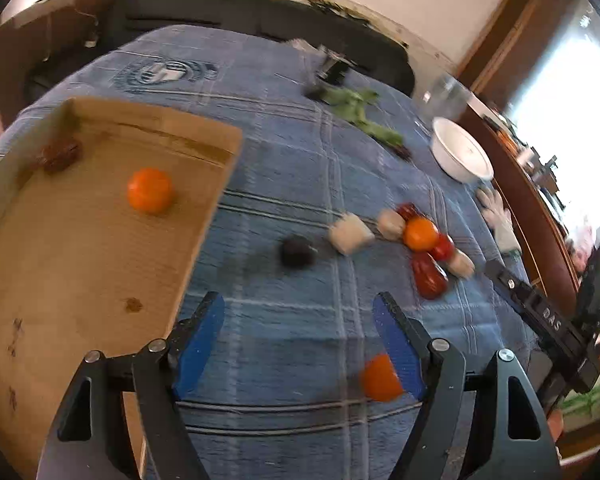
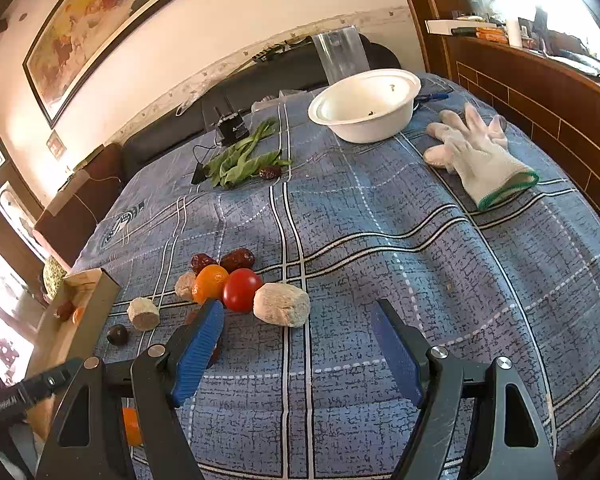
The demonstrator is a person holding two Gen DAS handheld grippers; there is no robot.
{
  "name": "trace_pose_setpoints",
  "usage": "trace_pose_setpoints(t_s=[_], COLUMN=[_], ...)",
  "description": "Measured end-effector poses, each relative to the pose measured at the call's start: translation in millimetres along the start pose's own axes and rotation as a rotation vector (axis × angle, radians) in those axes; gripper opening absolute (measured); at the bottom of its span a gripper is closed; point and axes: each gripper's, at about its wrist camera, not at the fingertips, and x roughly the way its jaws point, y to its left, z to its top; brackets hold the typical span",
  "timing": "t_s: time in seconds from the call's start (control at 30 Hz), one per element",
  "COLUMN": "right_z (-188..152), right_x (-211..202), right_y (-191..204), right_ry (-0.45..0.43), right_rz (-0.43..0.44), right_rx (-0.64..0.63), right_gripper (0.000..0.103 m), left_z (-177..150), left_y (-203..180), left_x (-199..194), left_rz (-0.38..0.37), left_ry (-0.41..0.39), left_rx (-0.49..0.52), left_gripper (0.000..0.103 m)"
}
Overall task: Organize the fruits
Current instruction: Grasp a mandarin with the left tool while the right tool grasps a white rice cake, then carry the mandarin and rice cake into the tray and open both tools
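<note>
Left wrist view: the left gripper (image 1: 298,336) hangs spread and empty; a loose round orange fruit (image 1: 380,378) lies at four o'clock beside its right finger, so centre before closing. The shallow cardboard tray (image 1: 80,264) sits at nine o'clock.

Right wrist view: the right gripper (image 2: 298,334) gapes empty; the mixed fruit cluster (image 2: 236,286) waits at eleven o'clock.

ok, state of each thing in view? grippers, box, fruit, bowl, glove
left gripper: open, holding nothing
right gripper: open, holding nothing
cardboard box: open-topped, holds one orange and a dark red fruit
fruit pile: loose on the cloth, outside the box
white bowl: upright, almost empty
glove: lying flat
greens: lying on the cloth
</note>
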Motion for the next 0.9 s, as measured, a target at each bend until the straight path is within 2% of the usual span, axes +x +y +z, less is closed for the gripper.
trace_pose_setpoints(t_s=[0.1,0.17,0.27,0.37,0.43,0.53,0.63,0.67,0.7,0.73,0.9], right_z=[1.0,3.1,8.0,12.5,12.9,8.3,7.2,7.9,7.6,6.7,-1.1], right_x=[0.4,0.7,5.0,15.8,23.8,32.4,36.0,34.9,34.4,34.6,30.6], right_y=[1.8,6.1,14.4,19.1,20.0,18.1,9.9,8.8,9.0,9.6,23.5], right_ry=[0.005,0.011,0.026,0.048,0.070,0.088,0.103,0.098,0.094,0.095,0.082], right_rz=[-0.010,-0.028,-0.061,-0.075,-0.072,-0.088,-0.061,-0.056,-0.053,-0.047,-0.054], right_rx=[-0.010,-0.028,-0.070,-0.093,-0.096,-0.104,-0.071,-0.066,-0.070,-0.073,-0.131], right_gripper=[0.081,0.080,0.080,0.071,0.060,0.058,0.054,0.051,0.042,0.038,0.038], left_z=[0.3,-3.5,-19.5,-29.5,-34.6,-41.2,-46.4,-48.6,-51.5,-53.2,-53.7], left_y=[1.0,-13.1,-39.6,-60.4,-70.7,-84.0,-86.3,-86.6,-86.6,-88.3,-77.0], left_x=[-13.2,-22.3,-21.8,-4.6,4.5,19.6,28.1,33.6,37.1,36.6,23.1], left_rz=[-0.014,-0.007,-0.040,-0.045,-0.049,-0.002,0.012,0.022,0.038,0.040,-0.006], left_ry=[-0.019,-0.043,-0.048,-0.014,-0.006,0.006,0.024,0.043,0.056,0.041,0.020], left_rx=[0.010,0.083,0.205,0.286,0.324,0.392,0.414,0.420,0.423,0.428,0.359], left_gripper=[0.076,0.076,0.076,0.075,0.074,0.071,0.061,0.041,0.028,0.028,0.027])
